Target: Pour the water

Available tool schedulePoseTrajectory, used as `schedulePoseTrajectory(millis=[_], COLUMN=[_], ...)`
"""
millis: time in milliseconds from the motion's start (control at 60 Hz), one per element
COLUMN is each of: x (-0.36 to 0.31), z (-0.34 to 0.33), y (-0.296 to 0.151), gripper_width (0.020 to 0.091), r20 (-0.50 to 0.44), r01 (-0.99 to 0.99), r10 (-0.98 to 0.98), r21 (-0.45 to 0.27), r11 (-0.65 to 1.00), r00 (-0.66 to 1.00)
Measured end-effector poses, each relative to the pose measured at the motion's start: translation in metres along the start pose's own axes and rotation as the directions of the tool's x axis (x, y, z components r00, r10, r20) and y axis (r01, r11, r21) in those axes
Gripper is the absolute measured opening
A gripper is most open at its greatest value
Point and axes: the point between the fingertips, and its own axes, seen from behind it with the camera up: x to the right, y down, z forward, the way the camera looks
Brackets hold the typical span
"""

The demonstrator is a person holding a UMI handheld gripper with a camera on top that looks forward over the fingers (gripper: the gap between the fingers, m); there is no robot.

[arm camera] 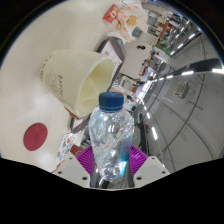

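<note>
One clear plastic water bottle (108, 140) is sitting between the jaws, its blue cap (112, 100) still screwed on and pointing away from the camera. The gripper (108, 163) is grasping it: the purple pads (86, 158) are pressing against the bottle's body on both sides, with no gap showing at either one. The label area and ribbed wall of the bottle are catching light, and the lower part is running out of sight between the fingers.

Just beyond the cap and a little to the left, a pale cream paper cup (80, 80) is appearing tilted in this view, its open mouth turned toward the right and its inside showing yellowish and dry. The cup's outer wall is carrying faint print, too small to read. Whether the cup is resting on anything cannot be told.

Left of the bottle, nearer the camera, a red round mark (36, 135) is lying on a light bench (30, 110) surface.

Farther off, the whole scene is leaning steeply. A poster or printed sheet (124, 17) is showing far beyond the cup, and to the right a bright room with glossy floor (185, 95) and ceiling lights is stretching away, with cluttered furniture along the far side, too small to name.
</note>
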Motion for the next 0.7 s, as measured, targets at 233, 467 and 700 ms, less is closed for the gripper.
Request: schedulePoseTrajectory(millis=[233,467,700], x=[0.009,0.017,-0.054], z=[-0.010,-0.034,-0.039], y=[0.015,0.038,0.010], gripper_width=[0.0426,0.0425,0.0425], r20=[0.075,0.231,0.364], r01=[-0.304,-0.900,-0.947], r10=[0.304,0.884,0.902], r21=[-0.010,-0.066,-0.294], r11=[0.953,0.432,-0.125], r00=[0.950,0.407,-0.232])
